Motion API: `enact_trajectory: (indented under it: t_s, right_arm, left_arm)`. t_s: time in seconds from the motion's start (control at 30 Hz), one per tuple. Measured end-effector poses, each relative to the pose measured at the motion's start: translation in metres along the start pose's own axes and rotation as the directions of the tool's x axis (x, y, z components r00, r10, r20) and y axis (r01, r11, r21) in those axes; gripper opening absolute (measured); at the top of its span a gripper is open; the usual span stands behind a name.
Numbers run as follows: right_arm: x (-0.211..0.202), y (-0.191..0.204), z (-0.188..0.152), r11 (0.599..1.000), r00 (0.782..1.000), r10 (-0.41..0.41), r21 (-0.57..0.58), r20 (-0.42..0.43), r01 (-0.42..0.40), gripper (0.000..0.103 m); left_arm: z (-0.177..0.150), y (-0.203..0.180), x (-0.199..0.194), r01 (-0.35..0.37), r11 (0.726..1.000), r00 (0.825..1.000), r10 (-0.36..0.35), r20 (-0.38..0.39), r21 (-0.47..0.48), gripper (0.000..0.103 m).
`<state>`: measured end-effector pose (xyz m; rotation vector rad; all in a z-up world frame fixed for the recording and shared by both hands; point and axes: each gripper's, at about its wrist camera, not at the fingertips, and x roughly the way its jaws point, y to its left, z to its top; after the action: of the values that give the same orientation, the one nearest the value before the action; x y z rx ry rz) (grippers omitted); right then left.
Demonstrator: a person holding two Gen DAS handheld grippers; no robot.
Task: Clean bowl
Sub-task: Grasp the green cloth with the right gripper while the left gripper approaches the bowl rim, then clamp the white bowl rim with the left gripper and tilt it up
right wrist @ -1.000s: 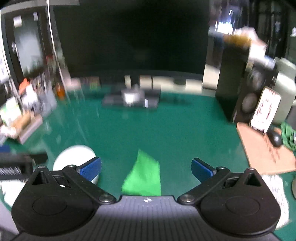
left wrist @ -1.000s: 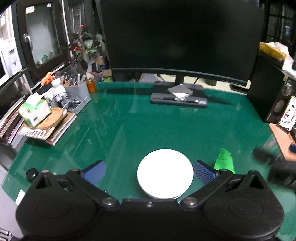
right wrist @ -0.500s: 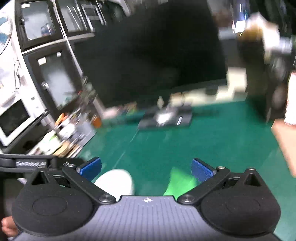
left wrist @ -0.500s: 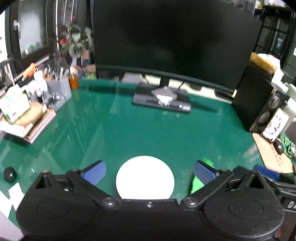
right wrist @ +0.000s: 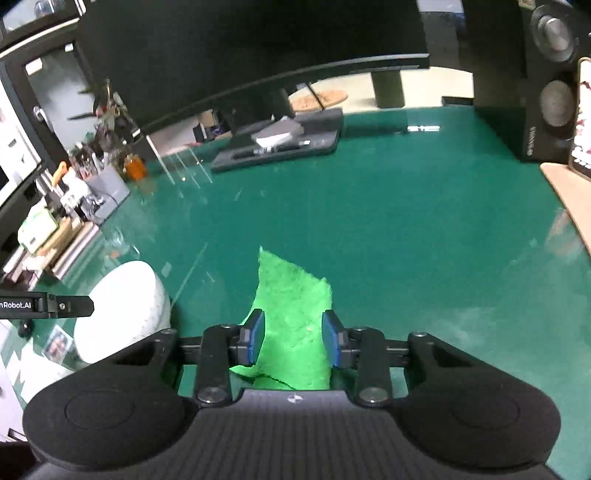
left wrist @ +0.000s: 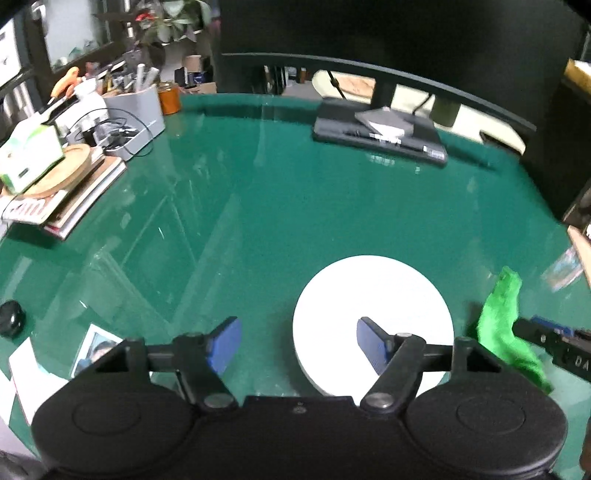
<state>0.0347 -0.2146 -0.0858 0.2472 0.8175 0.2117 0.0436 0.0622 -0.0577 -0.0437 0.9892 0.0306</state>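
Green cloth sits between the right tongs, blue pads closing in beside it, not visibly pinching. The white bowl rests upside down on the counter; the left tongs gape apart, straddling its near-left rim.

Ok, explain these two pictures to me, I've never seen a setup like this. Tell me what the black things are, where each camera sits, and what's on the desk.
There is no robot here: a person holds a two-finger gripper in each hand, and each carries a wide-angle camera looking along its fingers.

The left wrist view shows the left gripper, its blue pads apart. Its right pad sits over the white bowl, which appears to lie upside down on the green desk; the left pad is beside it.

The right wrist view shows the right gripper, its pads closed in on either side of a green cloth, apparently gripping it.

Behind stand a monitor, a stack of books and a grey organiser.
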Motion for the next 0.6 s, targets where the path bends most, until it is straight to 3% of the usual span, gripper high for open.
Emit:
enact_trajectory:
  t_s: [0.1, 0.17, 0.2, 0.23, 0.27, 0.3, 0.37, 0.43, 0.47, 0.53, 0.6]
  right_arm:
    - [0.009, 0.004, -0.002, 1.000, 1.000, -0.003, -0.008, -0.013, 0.003, 0.045]
    - [0.015, 0.008, -0.003, 0.998, 0.999, -0.037, -0.053, 0.000, 0.036, 0.044]
    - [0.017, 0.011, -0.003, 0.993, 0.998, -0.067, -0.092, 0.013, 0.068, 0.042]
    - [0.020, 0.014, -0.004, 0.991, 0.997, -0.076, -0.112, 0.020, 0.078, 0.038]
    - [0.023, 0.016, -0.005, 0.988, 0.996, -0.081, -0.128, 0.026, 0.083, 0.024]
    - [0.024, 0.016, -0.006, 0.988, 0.997, -0.077, -0.133, 0.028, 0.080, 0.018]
    - [0.024, 0.014, -0.006, 0.988, 0.997, -0.068, -0.137, 0.029, 0.072, 0.016]
    - [0.023, 0.004, 0.000, 0.999, 1.000, -0.009, -0.042, 0.006, 0.009, 0.012]
    - [0.020, -0.006, 0.001, 0.995, 0.997, 0.075, 0.059, -0.014, -0.074, 0.012]
    - [0.013, -0.025, 0.000, 0.947, 0.972, 0.233, 0.235, -0.025, -0.221, 0.012]
    - [0.005, -0.036, -0.004, 0.896, 0.946, 0.323, 0.325, -0.011, -0.302, 0.012]
  left_arm:
    - [-0.001, -0.003, 0.012, -0.002, 1.000, 1.000, 0.002, -0.030, 0.003, 0.066]
    - [-0.002, -0.005, 0.019, -0.005, 1.000, 0.999, 0.005, -0.041, 0.007, 0.059]
    - [-0.003, -0.006, 0.022, -0.002, 1.000, 0.999, 0.003, -0.045, 0.011, 0.057]
    - [-0.004, -0.007, 0.024, 0.001, 1.000, 0.999, -0.001, -0.049, 0.015, 0.044]
    - [-0.005, -0.009, 0.028, 0.013, 1.000, 0.998, -0.012, -0.065, 0.020, 0.029]
    - [-0.005, -0.008, 0.029, 0.022, 1.000, 0.998, -0.022, -0.066, 0.012, 0.028]
    - [-0.005, -0.006, 0.029, 0.044, 0.999, 0.997, -0.045, -0.063, -0.012, 0.022]
    - [-0.007, -0.003, 0.028, 0.076, 0.997, 0.995, -0.077, -0.071, -0.019, 0.021]
    - [-0.008, -0.003, 0.028, 0.089, 0.996, 0.993, -0.091, -0.076, -0.021, 0.021]
    - [-0.013, -0.006, 0.025, 0.090, 0.996, 0.993, -0.091, -0.073, -0.028, 0.022]
    - [-0.017, -0.010, 0.023, 0.078, 0.996, 0.995, -0.080, -0.066, -0.031, 0.025]
